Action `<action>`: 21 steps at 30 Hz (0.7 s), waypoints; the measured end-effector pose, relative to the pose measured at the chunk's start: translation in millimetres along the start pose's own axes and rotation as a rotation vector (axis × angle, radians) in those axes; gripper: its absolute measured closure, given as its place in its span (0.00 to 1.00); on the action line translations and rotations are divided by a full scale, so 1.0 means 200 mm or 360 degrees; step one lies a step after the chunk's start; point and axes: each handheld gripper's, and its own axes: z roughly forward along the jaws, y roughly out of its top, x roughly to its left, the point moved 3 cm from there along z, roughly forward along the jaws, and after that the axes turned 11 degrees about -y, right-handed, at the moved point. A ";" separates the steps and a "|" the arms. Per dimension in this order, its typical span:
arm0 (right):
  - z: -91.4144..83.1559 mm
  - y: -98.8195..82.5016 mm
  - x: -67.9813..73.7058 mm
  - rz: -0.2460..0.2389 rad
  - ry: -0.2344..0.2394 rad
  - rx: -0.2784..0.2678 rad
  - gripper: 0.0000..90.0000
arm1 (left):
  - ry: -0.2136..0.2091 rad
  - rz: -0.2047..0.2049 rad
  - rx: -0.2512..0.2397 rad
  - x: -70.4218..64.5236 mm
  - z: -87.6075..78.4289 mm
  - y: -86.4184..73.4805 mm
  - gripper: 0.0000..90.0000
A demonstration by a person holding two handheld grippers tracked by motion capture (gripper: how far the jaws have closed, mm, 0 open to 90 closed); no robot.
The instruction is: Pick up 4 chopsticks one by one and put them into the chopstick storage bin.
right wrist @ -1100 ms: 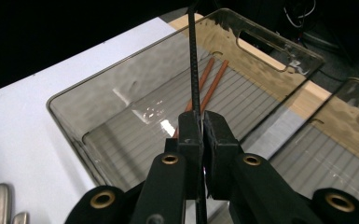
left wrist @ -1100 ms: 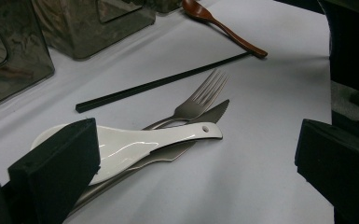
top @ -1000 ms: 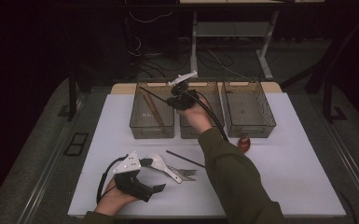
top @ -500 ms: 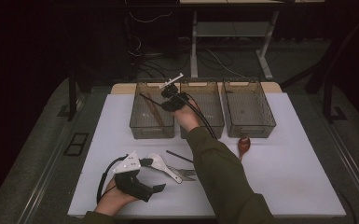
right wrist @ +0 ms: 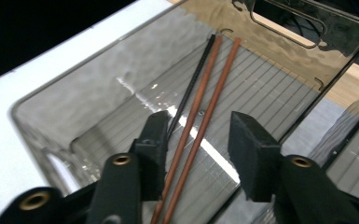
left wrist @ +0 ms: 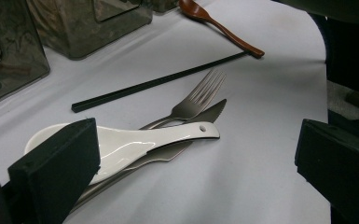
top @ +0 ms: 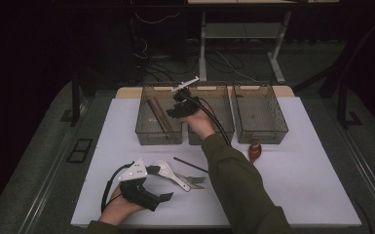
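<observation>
Evidently the cutlery is being sorted by kind. The right gripper hangs over the left bin, its fingers having just parted and grasping nothing; below and between them lie two brown chopsticks with a black chopstick alongside, all on the bin floor, long sticks kept together. The left gripper waits low on the worktop, fingers spread and empty, with a white spoon, fork and knife stacked between and just ahead of them, and a second black chopstick beyond.
</observation>
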 end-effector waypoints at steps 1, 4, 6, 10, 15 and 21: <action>-0.02 -0.01 -0.01 0.0002 0.0011 -0.0008 0.59 | 0.0002 0.0000 -0.0001 0.00 0.00 0.00 0.00; -0.07 -0.03 -0.03 0.0003 0.0058 -0.0045 0.57 | 0.0006 -0.0006 0.0005 0.00 0.00 0.00 0.00; -0.10 -0.05 -0.04 -0.0009 0.0087 -0.0067 0.54 | 0.0008 -0.0002 0.0009 0.00 0.00 0.00 0.00; -0.18 -0.10 -0.06 -0.0061 0.0132 -0.0095 0.51 | 0.0008 0.0003 0.0016 0.00 0.01 0.00 0.00; -0.27 -0.16 -0.09 -0.0066 0.0175 -0.0123 0.50 | 0.0009 -0.0002 0.0021 0.00 0.01 -0.01 0.00; -0.37 -0.22 -0.13 -0.0098 0.0195 -0.0166 0.49 | 0.0011 -0.0005 0.0030 0.00 0.01 -0.01 0.00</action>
